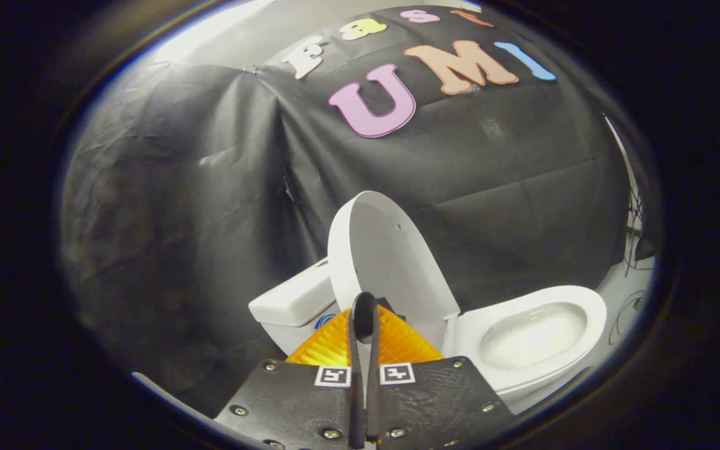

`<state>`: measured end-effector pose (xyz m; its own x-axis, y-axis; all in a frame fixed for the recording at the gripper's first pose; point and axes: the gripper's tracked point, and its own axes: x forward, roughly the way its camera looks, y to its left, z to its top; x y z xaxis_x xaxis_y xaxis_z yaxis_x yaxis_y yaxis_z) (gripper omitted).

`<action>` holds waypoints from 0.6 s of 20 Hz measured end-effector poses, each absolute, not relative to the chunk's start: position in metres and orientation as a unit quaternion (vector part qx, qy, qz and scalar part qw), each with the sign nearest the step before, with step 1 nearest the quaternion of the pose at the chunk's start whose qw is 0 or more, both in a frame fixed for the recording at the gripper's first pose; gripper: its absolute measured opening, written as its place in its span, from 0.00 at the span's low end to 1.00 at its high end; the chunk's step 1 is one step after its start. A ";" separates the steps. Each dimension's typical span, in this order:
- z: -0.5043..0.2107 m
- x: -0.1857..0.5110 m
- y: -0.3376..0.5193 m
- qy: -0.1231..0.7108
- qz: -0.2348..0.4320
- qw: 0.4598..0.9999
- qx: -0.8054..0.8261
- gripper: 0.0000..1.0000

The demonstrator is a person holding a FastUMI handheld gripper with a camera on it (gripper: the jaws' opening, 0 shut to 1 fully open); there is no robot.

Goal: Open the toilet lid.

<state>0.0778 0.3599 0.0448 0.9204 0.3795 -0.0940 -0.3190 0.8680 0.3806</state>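
Gripper view, standing by the booth: the glossy white oval plastic toilet lid [385,256] stands raised in the middle of the frame, tilted back toward the white ceramic cistern [294,300] at centre left. Right of it, in the lower right of the frame, the white ceramic toilet bowl [538,334] lies uncovered, its hollow plain to see. Judging by that, the opening itself looks done or very nearly so. Whether the lid rests fully against the cistern I cannot tell from here, so the last bit may be a small nudge back and a clean withdrawal.

At the bottom centre, the gripper [364,312] has its two fingers drawn close together, only a thin slit between them. Their tips sit just in front of the lower edge of the lid. Whether they pinch that edge or merely lie against it is not clear, since the tips overlap the lid's white surface and hide the contact. I would not call it a grasp on this evidence.

As for the room, creased black cloth [210,187] hangs as a wall behind the toilet across the whole upper half. A strip of pale floor [622,294] shows at the far right, with some dark cables [632,250] trailing on it.
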 end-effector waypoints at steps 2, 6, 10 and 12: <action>0.044 0.077 0.366 0.075 0.175 0.969 0.158 0.03; 0.041 0.074 0.373 0.064 0.180 0.972 0.139 0.05; 0.038 0.069 0.381 0.079 0.200 0.963 0.161 0.09; 0.032 0.069 0.385 0.098 0.205 0.959 0.167 0.14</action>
